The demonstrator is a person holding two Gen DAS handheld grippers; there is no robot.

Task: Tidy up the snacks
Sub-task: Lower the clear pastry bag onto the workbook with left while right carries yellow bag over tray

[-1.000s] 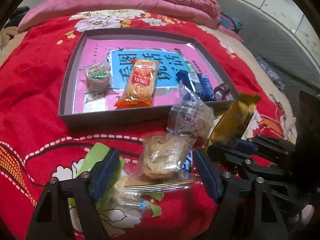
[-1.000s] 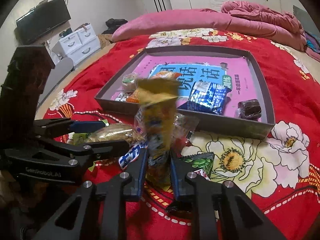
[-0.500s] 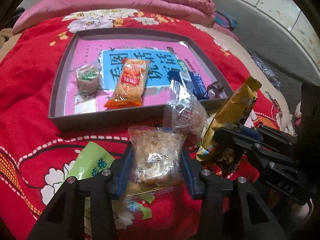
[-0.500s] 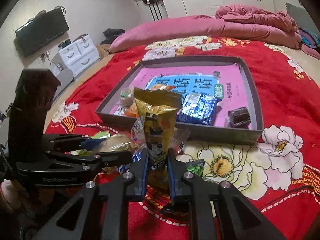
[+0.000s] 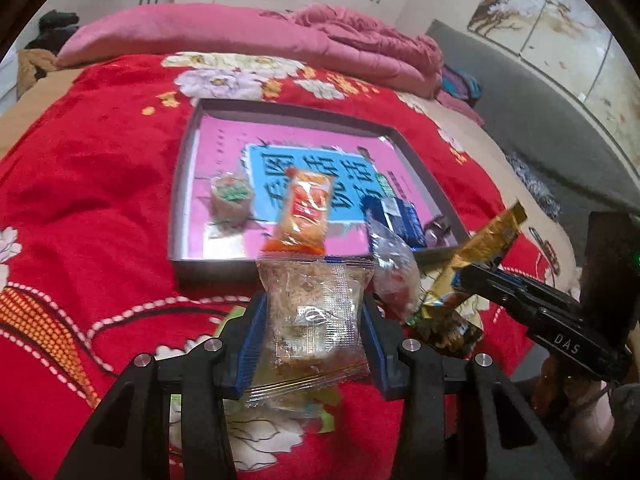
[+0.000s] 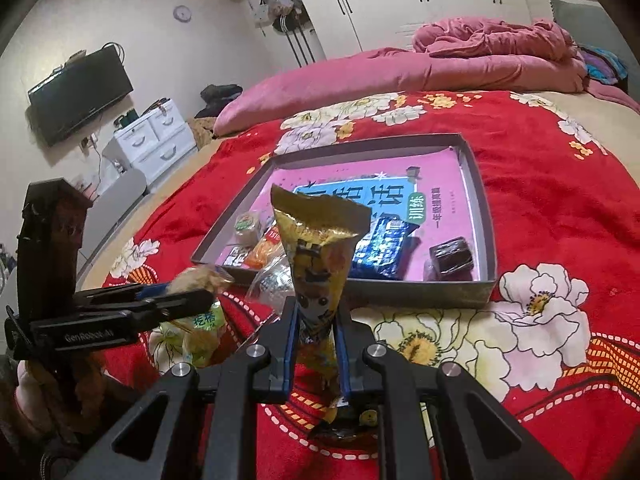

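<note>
Left gripper (image 5: 314,332): its blue pads are clamping the sides of a clear plastic pouch of pale crumbly cake (image 5: 314,316), which is standing upright, clear of the red floral blanket (image 5: 92,184).
Right gripper (image 6: 316,344): it is pinching tight the narrow lower part of a tall yellow-gold foil snack bag (image 6: 318,264); the bag's wide top is flaring above the fingers.
Loose snacks: a green-labelled packet (image 6: 202,326) and a crinkled clear wrapper (image 5: 390,268) are lying on the blanket just in front of the tray; what the wrapper contains is hard to make out.
Shallow grey cardboard tray with a pink-and-blue printed liner (image 5: 188,184): it is already holding an orange packet (image 5: 306,212), a round green-topped cake (image 5: 232,200), a blue foil pack (image 6: 382,250) and a dark brown wrapped square (image 6: 452,258).
Step in hand: both snacks are probably being carried to the tray.
Doing it well: lift both over the near wall, aim for bare liner, avoid crushing the cake, and release low.
</note>
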